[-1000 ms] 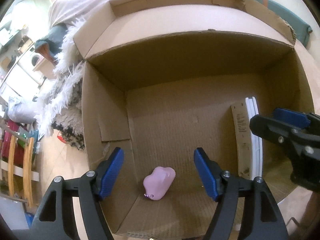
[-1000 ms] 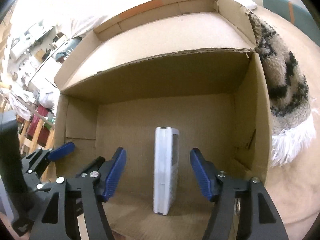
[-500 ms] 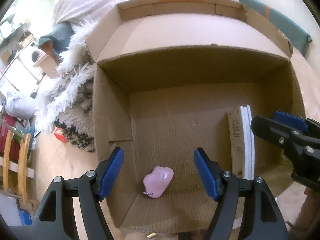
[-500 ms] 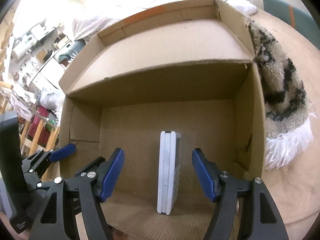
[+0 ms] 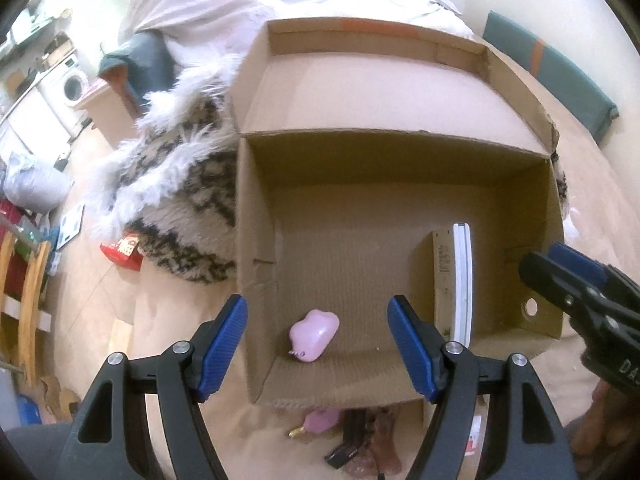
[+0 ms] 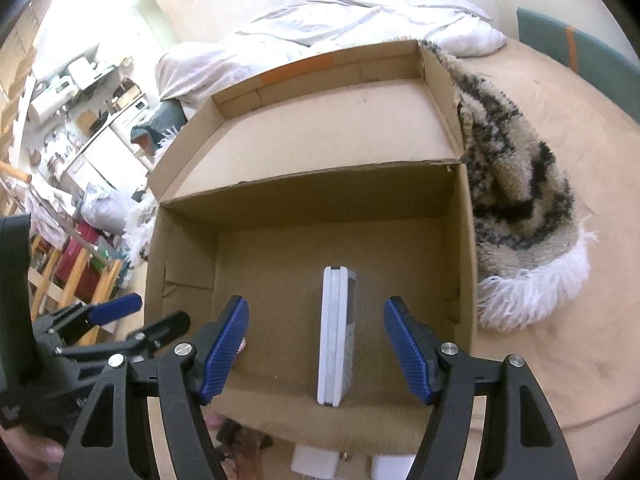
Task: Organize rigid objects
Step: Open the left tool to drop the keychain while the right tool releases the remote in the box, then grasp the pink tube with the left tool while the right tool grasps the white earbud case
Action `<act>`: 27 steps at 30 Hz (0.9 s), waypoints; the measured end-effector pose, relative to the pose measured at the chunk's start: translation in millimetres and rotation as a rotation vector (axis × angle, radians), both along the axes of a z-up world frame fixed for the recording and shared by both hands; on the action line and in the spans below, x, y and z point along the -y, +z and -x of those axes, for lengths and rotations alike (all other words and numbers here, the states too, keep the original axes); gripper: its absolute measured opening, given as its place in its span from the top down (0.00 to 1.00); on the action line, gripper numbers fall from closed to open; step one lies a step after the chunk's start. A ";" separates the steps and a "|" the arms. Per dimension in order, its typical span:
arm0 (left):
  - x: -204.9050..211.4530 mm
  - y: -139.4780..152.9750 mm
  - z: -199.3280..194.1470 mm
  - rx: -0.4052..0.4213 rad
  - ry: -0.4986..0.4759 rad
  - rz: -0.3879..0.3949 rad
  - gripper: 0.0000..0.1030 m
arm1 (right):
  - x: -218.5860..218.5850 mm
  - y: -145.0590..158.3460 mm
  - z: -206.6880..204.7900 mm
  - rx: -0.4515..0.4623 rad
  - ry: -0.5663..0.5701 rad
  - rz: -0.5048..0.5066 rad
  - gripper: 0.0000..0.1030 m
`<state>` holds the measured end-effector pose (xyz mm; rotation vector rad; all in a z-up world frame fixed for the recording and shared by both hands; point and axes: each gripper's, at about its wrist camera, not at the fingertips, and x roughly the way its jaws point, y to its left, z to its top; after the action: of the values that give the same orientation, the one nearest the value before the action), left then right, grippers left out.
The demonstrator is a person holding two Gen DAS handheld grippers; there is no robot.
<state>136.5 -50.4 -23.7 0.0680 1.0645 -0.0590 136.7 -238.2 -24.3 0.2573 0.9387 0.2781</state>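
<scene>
An open cardboard box (image 5: 256, 220) (image 6: 464, 248) lies below both grippers. A small pink rounded object (image 5: 314, 334) rests on its floor near the front left corner. A flat white case (image 5: 462, 280) (image 6: 334, 336) stands on edge toward the box's right side. My left gripper (image 5: 320, 344) hovers open above the pink object, well clear of it. My right gripper (image 6: 316, 344) is open above the white case and touches nothing. Each gripper shows in the other's view: the right gripper (image 5: 580, 280) at the right edge, the left gripper (image 6: 116, 320) at the left.
A shaggy black-and-white rug (image 5: 188, 184) (image 6: 516, 208) lies along the box's sides. In front of the box are another pink item (image 5: 320, 420), dark items (image 5: 352, 440) and white blocks (image 6: 314, 462). A red packet (image 5: 126, 250) lies left; a bed (image 6: 340, 24) is behind.
Both grippers have risen and drawn back from the box, so its front edge and the items before it now show. The pink object and white case stayed put. Jaws unchanged.
</scene>
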 end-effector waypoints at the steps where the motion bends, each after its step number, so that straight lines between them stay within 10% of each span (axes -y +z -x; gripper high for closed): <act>1: -4.4 3.2 2.9 0.003 0.010 0.010 0.32 | 0.6 2.5 3.5 0.002 0.000 -0.003 0.28; 27: -74.7 -20.2 65.0 -0.047 0.200 0.093 0.32 | 11.3 -4.0 83.7 -0.041 -0.052 -0.002 0.28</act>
<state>71.5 24.2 -43.8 -0.1244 1.1096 0.0712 53.0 -249.5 -28.4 0.2894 0.9711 0.2265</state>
